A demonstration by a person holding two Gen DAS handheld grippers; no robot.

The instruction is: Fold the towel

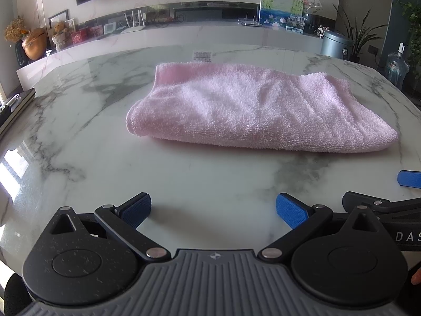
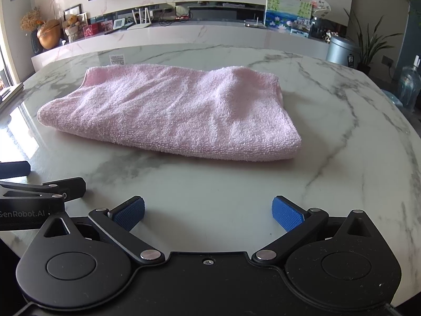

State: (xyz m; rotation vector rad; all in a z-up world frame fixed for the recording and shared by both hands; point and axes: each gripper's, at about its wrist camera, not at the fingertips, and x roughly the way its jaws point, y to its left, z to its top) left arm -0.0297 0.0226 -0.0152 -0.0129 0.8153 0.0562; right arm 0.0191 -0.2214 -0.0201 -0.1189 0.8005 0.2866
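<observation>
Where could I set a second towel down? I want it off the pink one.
Bare marble table lies between the pink towel and the open right gripper, and to the towel's right up to the table edge. In the left wrist view, marble is also free left of the towel. Crowded: the near strip by the open left gripper, and the paper label behind.

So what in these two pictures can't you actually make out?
- Small white label on the marble table behind the pink towel: print too small, both views.
- How many layers the towel has: its top hides them.
- Right gripper in the left wrist view: the right edge cuts it off; one blue pad shows.
- Dark flat object, left wrist view: cut by the left edge.
</observation>
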